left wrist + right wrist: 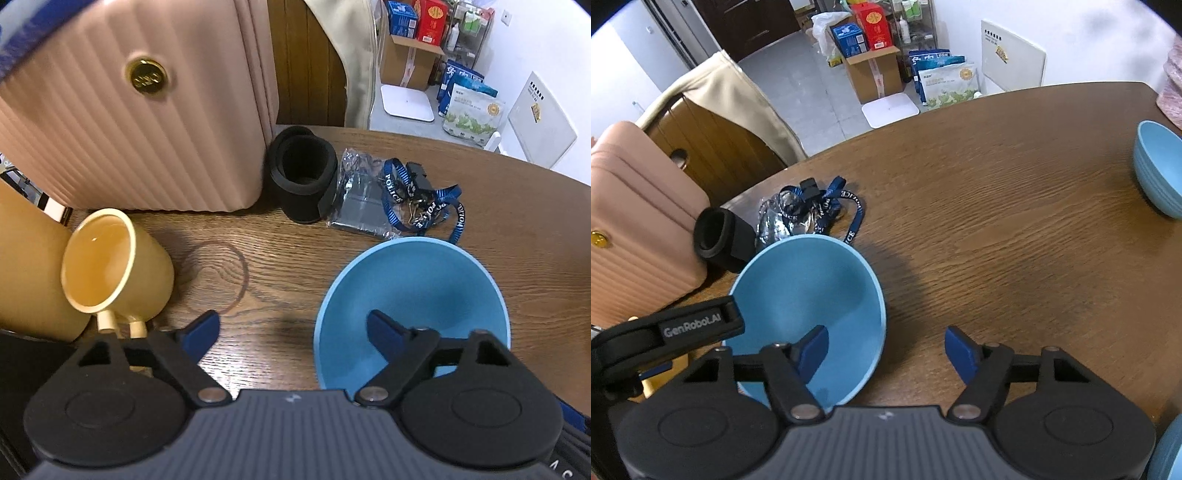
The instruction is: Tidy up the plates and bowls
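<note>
A light blue bowl (413,295) sits on the wooden table (258,240); it also shows in the right wrist view (809,291). My left gripper (291,332) is open, its right finger over the bowl's near rim and its left finger over bare table. My right gripper (884,349) is open, its left finger inside the bowl's right side and its right finger over the table. A second blue bowl (1160,173) stands at the far right of the table. A blue edge (1167,450) shows at the bottom right corner.
A pink ribbed suitcase (140,122) stands at the back left. A yellow mug (114,266) lies tilted beside a yellow container (26,266). A black foam sleeve (303,173), a plastic bag (354,195) and a blue lanyard (417,199) lie behind the bowl.
</note>
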